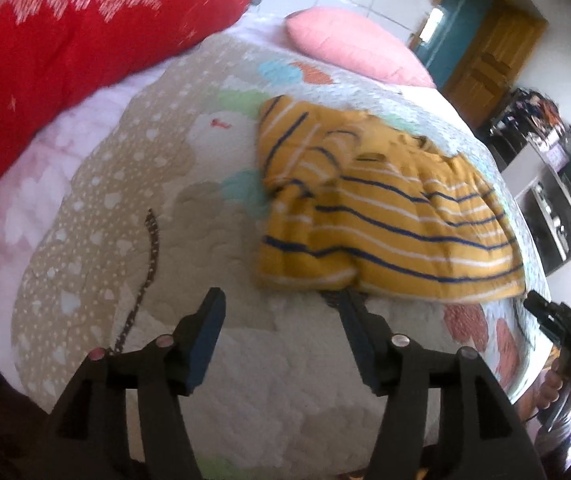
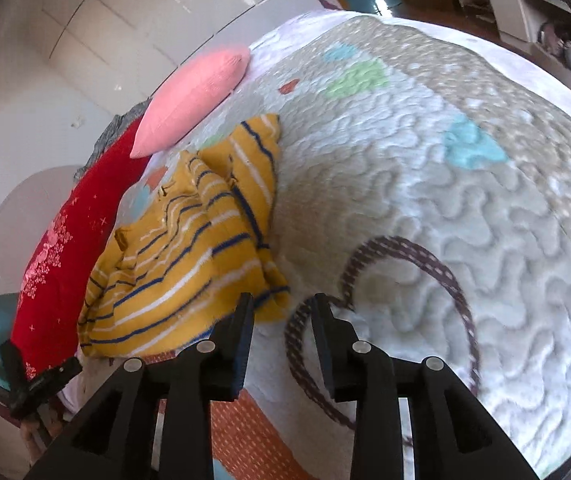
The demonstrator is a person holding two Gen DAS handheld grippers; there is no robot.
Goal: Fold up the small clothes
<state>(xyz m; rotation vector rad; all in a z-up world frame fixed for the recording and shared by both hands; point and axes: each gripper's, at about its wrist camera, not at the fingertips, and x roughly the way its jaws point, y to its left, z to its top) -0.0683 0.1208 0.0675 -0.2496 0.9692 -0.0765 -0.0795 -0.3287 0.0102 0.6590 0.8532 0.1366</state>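
A small mustard-yellow garment (image 1: 385,216) with navy and white stripes lies crumpled and partly folded on the quilted bed cover (image 1: 285,380). My left gripper (image 1: 281,306) is open just short of the garment's near hem, with only quilt between its fingers. In the right wrist view the same garment (image 2: 189,248) lies to the left, and my right gripper (image 2: 283,302) stands open at its near corner. That corner shows in the gap, and the pads do not press on it. The right gripper (image 1: 557,320) also appears at the bed's edge, held by a hand.
A brown dotted strap (image 2: 425,264) loops on the quilt beside my right gripper; its end (image 1: 151,240) lies left of the left gripper. A red pillow (image 1: 65,60) and a pink pillow (image 1: 349,48) line the far side. The bed's edge (image 1: 525,340) drops off at the right.
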